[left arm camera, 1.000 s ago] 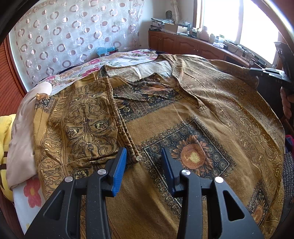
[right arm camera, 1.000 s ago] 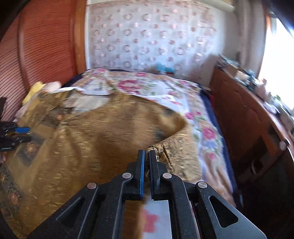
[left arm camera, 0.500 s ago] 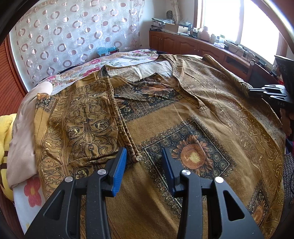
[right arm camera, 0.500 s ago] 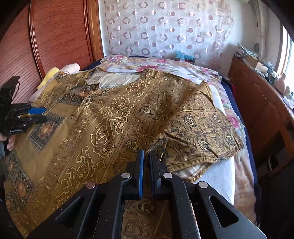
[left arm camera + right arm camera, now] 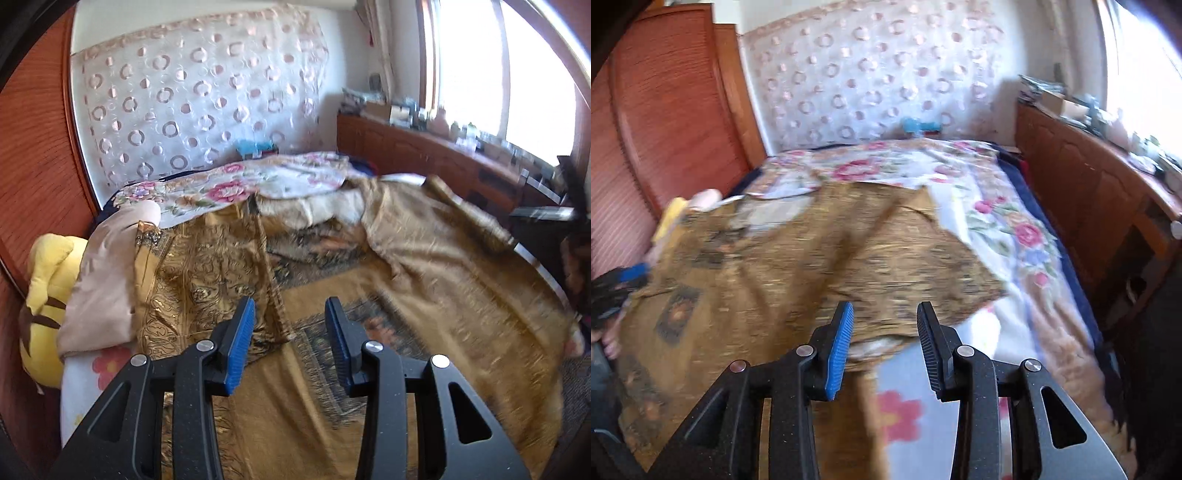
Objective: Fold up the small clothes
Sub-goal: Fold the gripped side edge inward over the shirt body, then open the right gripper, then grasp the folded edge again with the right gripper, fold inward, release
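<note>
A golden-brown patterned shirt [image 5: 436,280] lies spread on the bed, its left side folded inward with the fold edge [image 5: 271,280] just ahead of my left gripper. My left gripper [image 5: 290,314] is open and empty above the shirt's middle. In the right wrist view the shirt [image 5: 798,258] has its right sleeve [image 5: 923,273] folded over, lying on the floral bedsheet. My right gripper [image 5: 884,319] is open and empty above the sleeve's near edge. The left gripper shows at the left edge of the right wrist view [image 5: 624,280]. Both views are motion-blurred.
A floral bedsheet [image 5: 1008,229] covers the bed. A beige pillow [image 5: 107,280] and a yellow plush toy [image 5: 44,295] lie by the red wooden headboard [image 5: 676,110]. A wooden cabinet [image 5: 1089,177] with clutter runs along the window side.
My right gripper has opened and let go of the sleeve, which now lies folded over the shirt. Both cameras have tilted up and pulled back; my left gripper stays open.
</note>
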`<state>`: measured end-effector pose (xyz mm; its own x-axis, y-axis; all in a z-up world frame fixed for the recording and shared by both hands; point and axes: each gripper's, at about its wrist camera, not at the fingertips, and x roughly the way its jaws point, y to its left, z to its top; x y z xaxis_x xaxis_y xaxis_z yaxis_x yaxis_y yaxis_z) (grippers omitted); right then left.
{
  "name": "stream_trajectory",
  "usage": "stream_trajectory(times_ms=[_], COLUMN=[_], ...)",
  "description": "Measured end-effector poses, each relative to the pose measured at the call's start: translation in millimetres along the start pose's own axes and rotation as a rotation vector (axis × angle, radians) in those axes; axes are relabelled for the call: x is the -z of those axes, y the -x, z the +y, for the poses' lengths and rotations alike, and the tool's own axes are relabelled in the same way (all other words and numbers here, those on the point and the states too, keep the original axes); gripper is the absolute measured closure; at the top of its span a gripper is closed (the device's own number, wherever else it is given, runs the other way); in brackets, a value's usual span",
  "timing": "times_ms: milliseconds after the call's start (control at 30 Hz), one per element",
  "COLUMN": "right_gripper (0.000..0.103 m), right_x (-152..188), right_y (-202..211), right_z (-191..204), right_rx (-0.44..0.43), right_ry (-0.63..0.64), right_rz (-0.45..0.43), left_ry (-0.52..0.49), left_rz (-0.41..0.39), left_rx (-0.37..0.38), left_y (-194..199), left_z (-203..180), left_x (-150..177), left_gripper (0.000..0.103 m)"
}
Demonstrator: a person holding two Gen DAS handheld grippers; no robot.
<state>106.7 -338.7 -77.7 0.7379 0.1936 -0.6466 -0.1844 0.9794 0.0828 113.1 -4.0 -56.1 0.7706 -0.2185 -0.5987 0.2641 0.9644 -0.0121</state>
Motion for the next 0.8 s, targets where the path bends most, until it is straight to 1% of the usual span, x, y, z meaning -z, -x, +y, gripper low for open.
stream_trajectory(times_ms=[100, 200, 333, 367, 500, 633, 667, 700, 733, 800], right_gripper=[0.066, 0.066, 0.066, 0.066, 0.066, 0.067, 0.071, 0.085, 0.091, 0.097], right_x=[-2, -1, -6, -7, -15, -21, -22, -22, -23, -24], right_y=[-18, -37, -47, -53, -59, -72, -73, -73, -74, -74], right_z=[-12, -16, -15, -16, -21, -20, -19, -16, -14, -7], right_rx=[0.054, 0.066, 0.068, 0.08, 0.077, 0.08, 0.087, 0.105, 0.118, 0.138], right_ry=[-0.027, -0.057, -0.056, -0.049, -0.051, -0.008, 0.013, 0.039, 0.063, 0.106], right_rz=[0.044, 0.085, 0.106, 0.108, 0.108, 0.11, 0.108, 0.105, 0.105, 0.095], left_ry=[0.005, -0.013, -0.001, -0.002, -0.018, -0.025, -0.025, -0.026, -0.025, -0.022], left_rz=[-0.009, -0.02, -0.031, -0.034, -0.038, -0.037, -0.036, -0.035, -0.033, -0.03], left_rx=[0.016, 0.017, 0.049, 0.051, 0.05, 0.05, 0.049, 0.046, 0.045, 0.044], left_y=[7, 12, 18, 19, 22, 23, 24, 23, 23, 22], left_z=[-5, -12, -18, -19, -24, -26, -26, -26, -26, -26], left_x=[-3, -4, -4, -3, -3, -2, -2, -1, 0, 0], left_gripper=[0.063, 0.063, 0.063, 0.063, 0.063, 0.063, 0.063, 0.063, 0.063, 0.063])
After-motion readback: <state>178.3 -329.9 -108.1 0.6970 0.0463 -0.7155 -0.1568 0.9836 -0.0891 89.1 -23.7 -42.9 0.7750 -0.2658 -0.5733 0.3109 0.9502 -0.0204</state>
